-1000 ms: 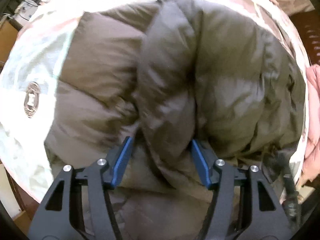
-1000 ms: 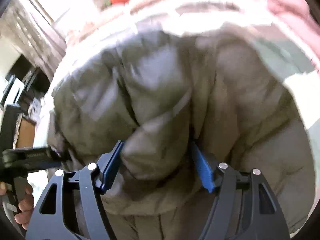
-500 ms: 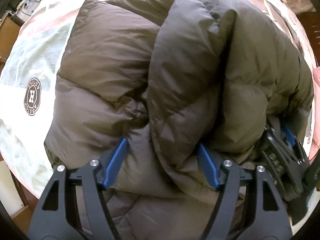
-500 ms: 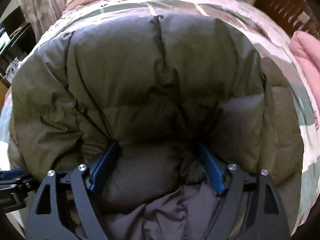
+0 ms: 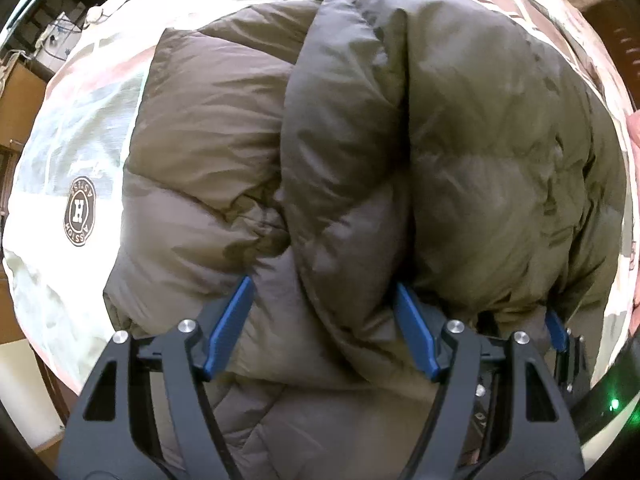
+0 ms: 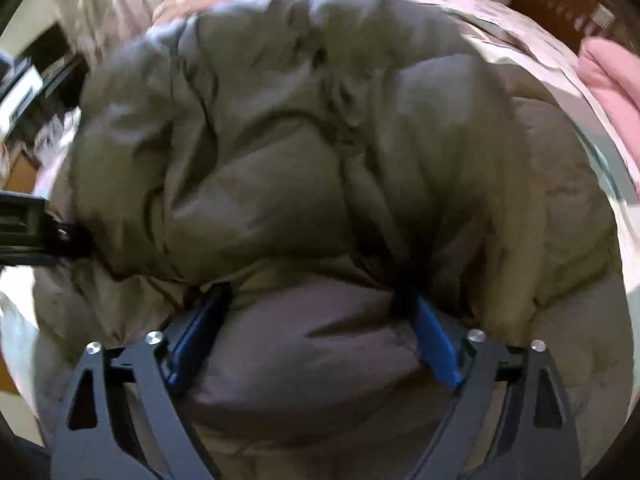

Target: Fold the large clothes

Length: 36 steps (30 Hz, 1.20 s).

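Observation:
A big olive-brown puffer jacket point(image 5: 400, 140) lies bunched and folded over on a bed and fills both views point(image 6: 300, 140). My left gripper point(image 5: 322, 312) has its blue pads wide apart, with a thick fold of the jacket bulging between them. My right gripper point(image 6: 316, 320) is also wide apart, with a dark padded fold between its pads. The right gripper's blue tip shows at the lower right of the left wrist view point(image 5: 556, 332). The left gripper's black body shows at the left edge of the right wrist view point(image 6: 28, 232).
A pale bedspread point(image 5: 60, 140) with a round brown H logo point(image 5: 80, 212) lies left of the jacket. Pink bedding point(image 6: 608, 80) lies at the right. Dark furniture point(image 6: 36, 76) stands beyond the bed's left side. A wooden bed edge point(image 5: 24, 100) shows at far left.
Both grippers have stayed spread around jacket folds. The right gripper has shifted, so the jacket's top fold now looks more crumpled and nearer. The left view is almost unchanged.

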{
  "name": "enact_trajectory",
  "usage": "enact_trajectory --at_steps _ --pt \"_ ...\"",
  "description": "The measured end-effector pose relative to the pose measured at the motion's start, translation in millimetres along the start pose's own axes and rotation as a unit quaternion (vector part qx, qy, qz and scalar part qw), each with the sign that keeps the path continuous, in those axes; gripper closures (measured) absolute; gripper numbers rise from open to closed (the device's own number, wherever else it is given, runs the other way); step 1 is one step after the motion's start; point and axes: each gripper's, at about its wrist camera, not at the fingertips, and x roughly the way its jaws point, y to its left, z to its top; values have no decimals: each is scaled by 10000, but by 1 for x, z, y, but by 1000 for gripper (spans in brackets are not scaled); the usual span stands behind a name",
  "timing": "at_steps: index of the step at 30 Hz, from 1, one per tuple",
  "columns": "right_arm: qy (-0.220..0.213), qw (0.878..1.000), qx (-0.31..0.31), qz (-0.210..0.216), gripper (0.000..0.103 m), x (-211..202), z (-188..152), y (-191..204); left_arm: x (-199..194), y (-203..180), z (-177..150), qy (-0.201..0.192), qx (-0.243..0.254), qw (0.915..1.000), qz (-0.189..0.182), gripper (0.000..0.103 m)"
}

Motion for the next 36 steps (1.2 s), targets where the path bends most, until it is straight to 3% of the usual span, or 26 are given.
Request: enact_trajectory --at_steps 3,6,10,12,13,16,18,21,24,27,31,36 --pt "190 9998 -41 44 6 6 10 3 0 -1 2 -4 19 10000 36 30" --pt "71 9998 -13 191 5 4 10 -4 -5 1 3 -17 -29 10000 -27 30" --pt "-169 9996 -75 218 5 2 2 -6 -33 18 7 -590 -79 9982 -63 26" --pt "-180 9995 -44 240 5 1 1 -6 -36 29 16 -938 -227 9945 418 21" --pt "-164 9996 -37 243 5 2 2 -6 -28 40 22 -888 -403 9935 586 21" --pt "-95 9996 -58 250 5 -1 5 -6 14 63 38 -337 -846 9951 378 22" --pt "-89 9994 -15 324 5 -10 2 -8 54 73 40 93 -781 9963 351 18" --pt "-512 9915 339 1143 5 -40 -2 -26 61 76 42 134 -862 9956 345 15" --pt "-970 9801 611 1621 5 -71 -9 -48 38 73 37 13 -917 9944 529 23" --pt "-873 9808 688 1603 5 -72 -14 -61 7 66 30 -287 -852 9954 342 25" --pt "-565 9891 660 1191 5 -53 -26 -53 -21 46 13 -690 -415 9965 233 24" --pt "-240 9911 779 1050 2 -13 -22 -40 12 23 14 -266 -10 9994 226 21"
